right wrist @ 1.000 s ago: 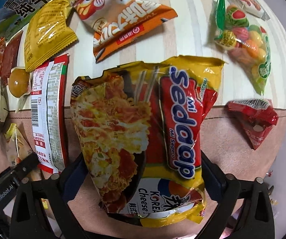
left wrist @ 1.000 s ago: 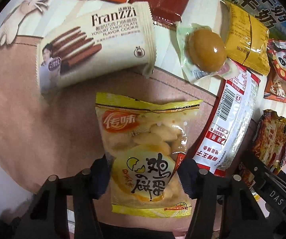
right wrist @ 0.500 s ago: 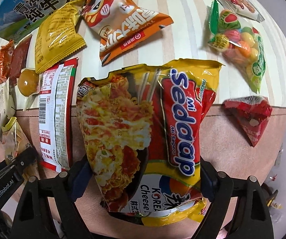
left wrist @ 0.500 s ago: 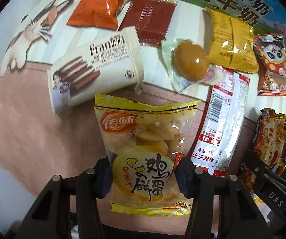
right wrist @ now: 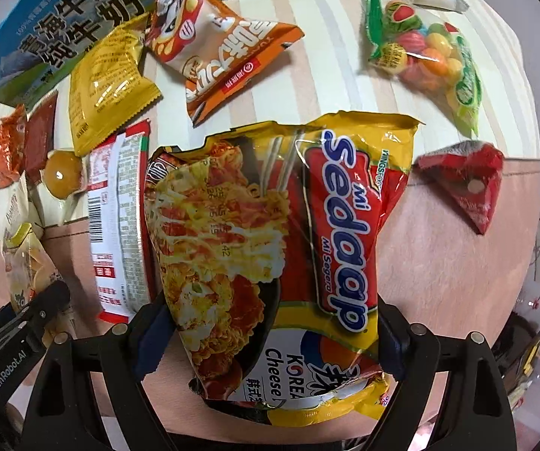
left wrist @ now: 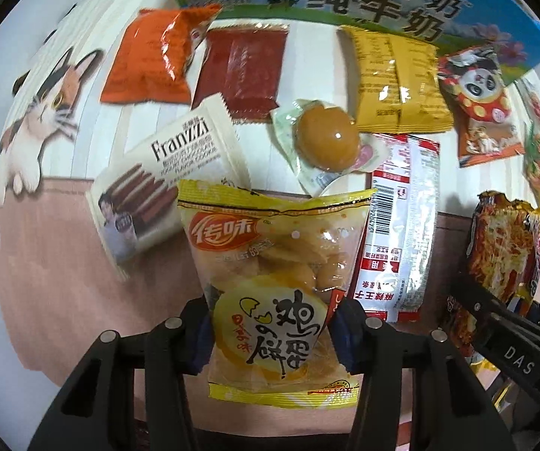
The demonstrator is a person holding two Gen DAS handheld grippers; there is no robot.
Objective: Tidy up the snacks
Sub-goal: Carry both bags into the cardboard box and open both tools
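Note:
My left gripper [left wrist: 272,329] is shut on a yellow egg-biscuit bag [left wrist: 270,282] and holds it above the pink mat. My right gripper [right wrist: 270,334] is shut on a Mi Sedaap noodle packet [right wrist: 277,248], also held off the table. The noodle packet shows at the right edge of the left wrist view [left wrist: 506,251], and the biscuit bag at the left edge of the right wrist view [right wrist: 26,263].
On the table lie a Franzzi cookie pack [left wrist: 165,191], an orange bag [left wrist: 153,60], a dark red sachet [left wrist: 240,67], a wrapped egg [left wrist: 324,139], a yellow pack [left wrist: 394,82], a red-white sausage pack [left wrist: 397,225], a panda snack bag [right wrist: 225,60], a candy bag [right wrist: 427,56], a red triangle pack [right wrist: 469,184] and a milk carton box [left wrist: 364,0].
Both grippers have drawn back and risen with their packets; the table items look smaller and more of the far snacks and the milk box has come into view.

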